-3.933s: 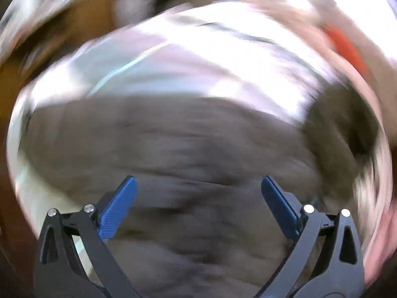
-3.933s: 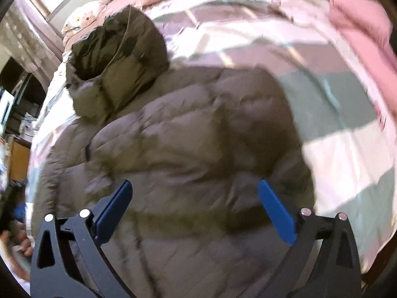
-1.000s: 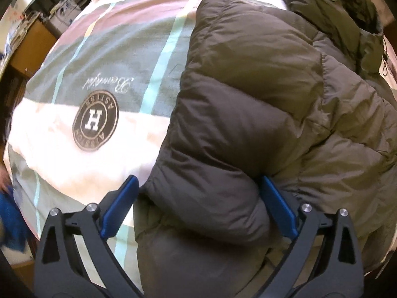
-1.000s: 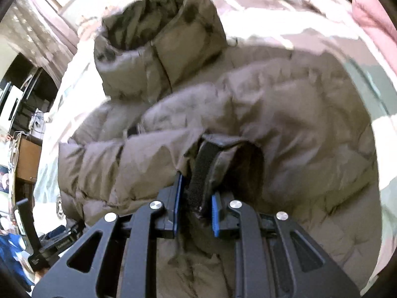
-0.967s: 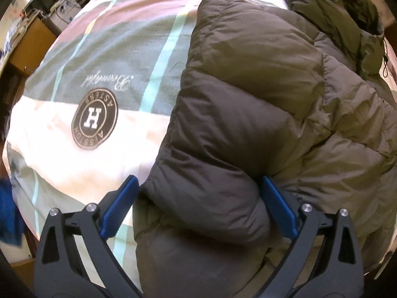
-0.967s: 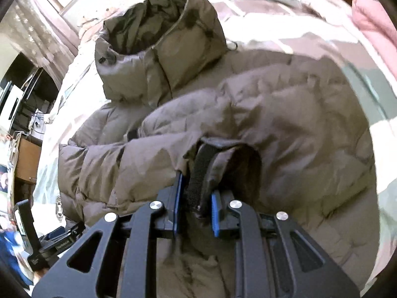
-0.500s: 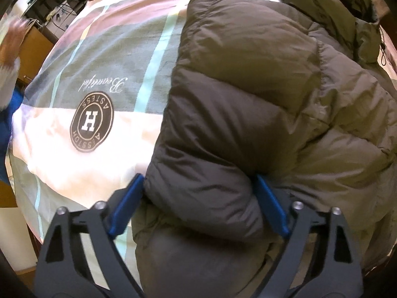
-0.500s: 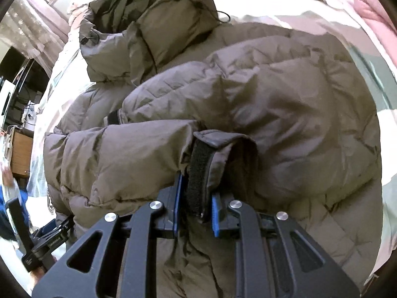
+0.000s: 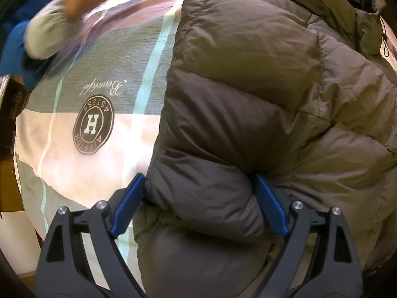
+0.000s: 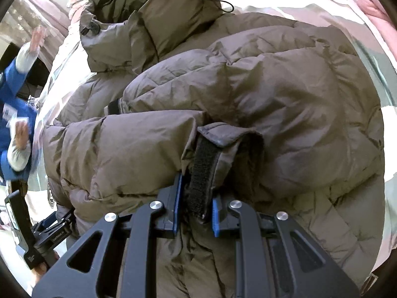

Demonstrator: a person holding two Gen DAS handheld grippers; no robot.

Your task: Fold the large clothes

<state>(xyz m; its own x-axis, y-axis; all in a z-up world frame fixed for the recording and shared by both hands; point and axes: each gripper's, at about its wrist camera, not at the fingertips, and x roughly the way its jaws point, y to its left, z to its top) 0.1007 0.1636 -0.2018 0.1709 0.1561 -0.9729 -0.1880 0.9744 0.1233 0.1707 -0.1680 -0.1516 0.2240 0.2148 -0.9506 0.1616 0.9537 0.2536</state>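
Blue-padded fingers [image 10: 176, 200] of the right gripper [image 10: 194, 208] were seen clamped on the black hook-and-loop strap of the sleeve cuff [image 10: 206, 171], while those of the left gripper [image 9: 198, 208] stood wide apart, straddling the folded left edge of the jacket without being pressed together on it. The puffy grey-brown hooded down jacket [image 9: 260, 99] was laid on the striped, crest-printed bed cover [image 9: 99, 94], its hood [image 10: 151, 17] at the far end. Compared with one second before, the right sleeve had been carried further across the jacket's chest, so that the cuff lay over the jacket's middle, just beside the other folded sleeve [image 10: 119, 154]; the left gripper had been nudged slightly nearer the jacket's edge. A blurred bystander's arm in a blue sleeve [image 9: 37, 37] had come into view beyond the jacket's left side. Both sleeves were judged to be folded inward, so release of the cuff and a lengthwise fold of the body were probably what remained.
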